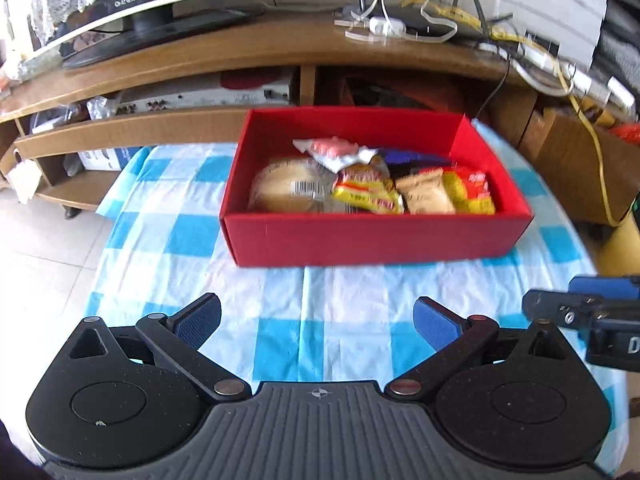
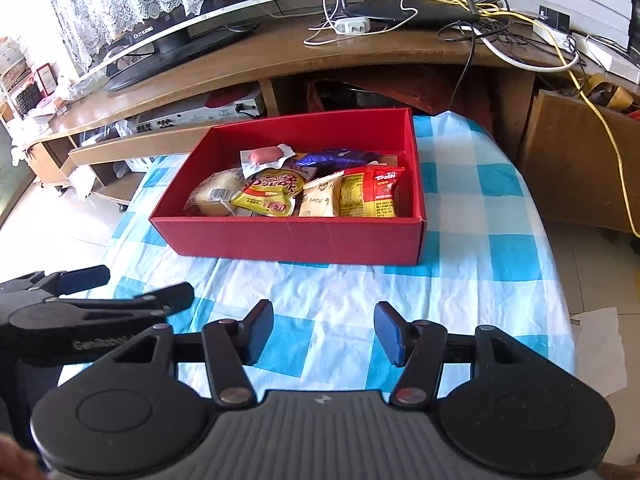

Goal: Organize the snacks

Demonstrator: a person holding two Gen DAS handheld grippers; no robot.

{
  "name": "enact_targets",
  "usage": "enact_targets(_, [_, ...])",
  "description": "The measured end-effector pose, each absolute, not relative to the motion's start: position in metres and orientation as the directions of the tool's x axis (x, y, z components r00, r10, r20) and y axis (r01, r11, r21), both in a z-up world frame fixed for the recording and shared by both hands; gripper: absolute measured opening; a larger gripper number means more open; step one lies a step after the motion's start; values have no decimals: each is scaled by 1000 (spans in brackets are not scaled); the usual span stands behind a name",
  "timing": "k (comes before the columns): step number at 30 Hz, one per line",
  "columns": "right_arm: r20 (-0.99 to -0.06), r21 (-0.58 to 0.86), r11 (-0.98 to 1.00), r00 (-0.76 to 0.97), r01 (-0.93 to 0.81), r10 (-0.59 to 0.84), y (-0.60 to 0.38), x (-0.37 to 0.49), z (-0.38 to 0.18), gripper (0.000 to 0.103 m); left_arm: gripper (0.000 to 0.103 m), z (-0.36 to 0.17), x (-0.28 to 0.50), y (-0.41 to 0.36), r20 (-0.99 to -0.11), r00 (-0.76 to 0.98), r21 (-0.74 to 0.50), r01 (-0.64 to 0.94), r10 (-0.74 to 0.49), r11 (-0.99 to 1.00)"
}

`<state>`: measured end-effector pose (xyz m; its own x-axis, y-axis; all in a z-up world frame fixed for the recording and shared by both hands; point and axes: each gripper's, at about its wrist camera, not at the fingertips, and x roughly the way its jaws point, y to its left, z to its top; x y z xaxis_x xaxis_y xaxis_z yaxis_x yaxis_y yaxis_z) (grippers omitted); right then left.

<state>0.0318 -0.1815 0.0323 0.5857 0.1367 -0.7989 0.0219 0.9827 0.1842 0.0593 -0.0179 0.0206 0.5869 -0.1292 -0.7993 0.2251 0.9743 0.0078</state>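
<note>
Behind the blue-and-white checked counter (image 2: 500, 240) runs a long wooden shelf unit (image 2: 360, 56) with a television and a tangle of cables, and on the counter sits the red box (image 2: 296, 240), which serves as the landmark for everything else. Inside the box, all toward its near wall, lie the snacks: a wrapped bun (image 2: 214, 196) at the left end, a yellow packet (image 2: 268, 196) beside it, a beige packet (image 2: 320, 198) and a red-and-yellow bag (image 2: 372, 194) toward the right end, with a pink sausage (image 2: 266, 155) and a dark blue wrapper (image 2: 340, 157) behind them. These look light, soft and crinkly, the film likely slippery, and the bun would squash, so a sealed edge or corner seems the best hold. In front of the box, the left hand-held gripper (image 1: 316, 322) stands released and wide, holding nothing. The right hand-held gripper (image 2: 324, 334) is likewise released, narrower, only cloth between its blue pads (image 2: 390, 334).
</note>
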Motion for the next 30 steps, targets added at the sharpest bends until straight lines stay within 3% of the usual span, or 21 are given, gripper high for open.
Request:
enact_targets(5, [-807,183,983,574,22,137,-181,31,29,61,103,18,56,-17,-811,564,-37,215,-155,976])
enact_targets(18, [-823,175,984,553,25,132,-181,31,22,61,103,9,56,-27,-847,509,-22,257,-155,966])
enact_targets(24, [-823,179,984,550,20,139,-180,31,21,62,103,17,53,-27,-822,557,13,230,-121,973])
enact_targets(30, [-823,180,984,550,19,140,-179,30,22,62,101,16,55,-25,-826,544,-27,231,-152,973])
